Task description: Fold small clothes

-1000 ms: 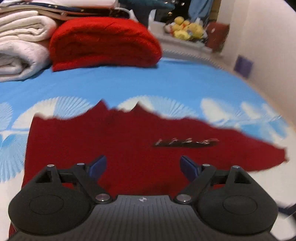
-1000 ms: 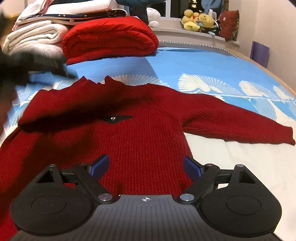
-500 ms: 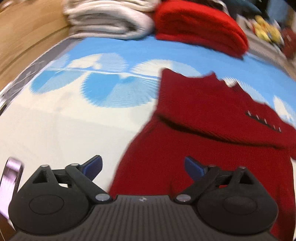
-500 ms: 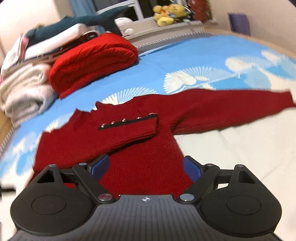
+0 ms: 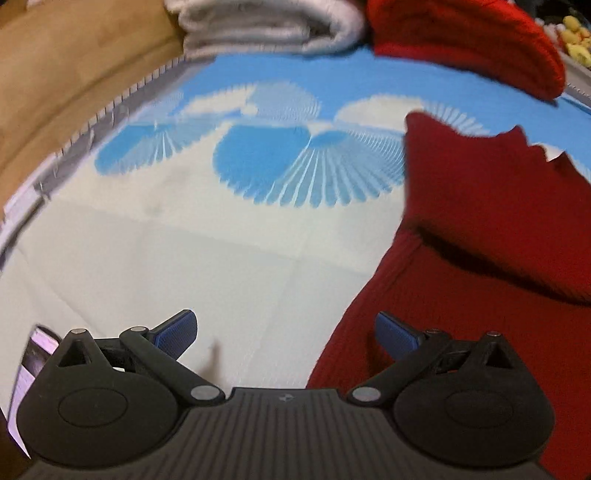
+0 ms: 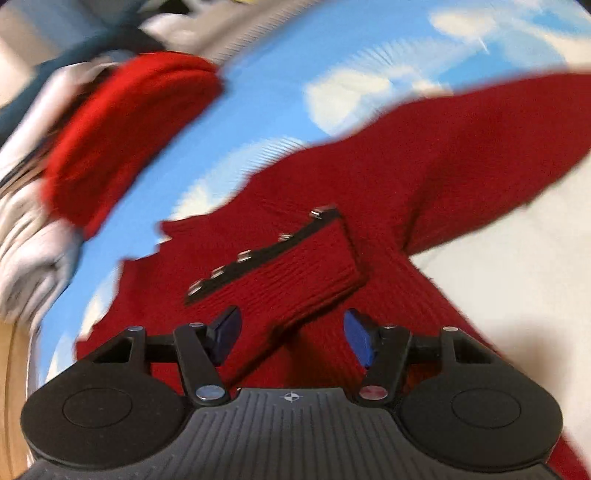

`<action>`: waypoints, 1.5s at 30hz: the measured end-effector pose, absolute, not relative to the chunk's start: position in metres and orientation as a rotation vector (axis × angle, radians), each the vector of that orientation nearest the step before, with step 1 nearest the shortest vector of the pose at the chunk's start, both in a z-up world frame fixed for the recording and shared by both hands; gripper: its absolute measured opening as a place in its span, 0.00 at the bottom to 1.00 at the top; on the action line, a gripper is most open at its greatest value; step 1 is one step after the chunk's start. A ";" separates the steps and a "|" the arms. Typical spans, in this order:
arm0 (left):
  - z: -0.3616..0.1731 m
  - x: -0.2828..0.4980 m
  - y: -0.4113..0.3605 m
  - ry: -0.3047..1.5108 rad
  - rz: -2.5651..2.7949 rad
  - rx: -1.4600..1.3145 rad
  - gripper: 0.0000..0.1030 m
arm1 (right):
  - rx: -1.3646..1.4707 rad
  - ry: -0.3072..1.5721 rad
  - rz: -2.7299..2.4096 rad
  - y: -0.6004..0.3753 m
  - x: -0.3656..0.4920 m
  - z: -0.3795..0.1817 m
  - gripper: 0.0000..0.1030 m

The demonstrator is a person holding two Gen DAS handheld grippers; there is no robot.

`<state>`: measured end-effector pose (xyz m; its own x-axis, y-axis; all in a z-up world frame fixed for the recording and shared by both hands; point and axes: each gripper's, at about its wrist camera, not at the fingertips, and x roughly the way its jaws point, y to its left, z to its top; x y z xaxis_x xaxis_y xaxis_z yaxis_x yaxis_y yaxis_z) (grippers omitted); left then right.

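A dark red knit sweater (image 6: 369,192) lies flat on the blue and white bed sheet (image 5: 221,236). One sleeve is folded across its chest, with a row of metal buttons on the cuff (image 6: 258,254). The other sleeve (image 6: 498,122) stretches out to the right. My right gripper (image 6: 291,336) is open and empty just over the folded sleeve. My left gripper (image 5: 284,334) is open and empty above the sheet by the sweater's left side edge (image 5: 480,258).
A folded bright red blanket (image 5: 461,40) and folded white blankets (image 5: 266,26) are stacked at the head of the bed. A brown floor (image 5: 55,81) runs past the bed's left edge. A phone-like screen (image 5: 29,376) shows at lower left.
Both grippers swung left and tilted. The left one moved off the sweater to its left edge. The right one came in low over the folded sleeve and its jaws narrowed a little.
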<state>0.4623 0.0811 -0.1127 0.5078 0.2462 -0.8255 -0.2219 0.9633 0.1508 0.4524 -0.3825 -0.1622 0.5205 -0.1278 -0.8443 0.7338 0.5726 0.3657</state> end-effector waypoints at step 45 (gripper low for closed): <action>-0.101 0.447 0.070 1.015 0.242 -0.131 1.00 | 0.854 0.574 -0.779 -0.428 0.225 -0.072 0.76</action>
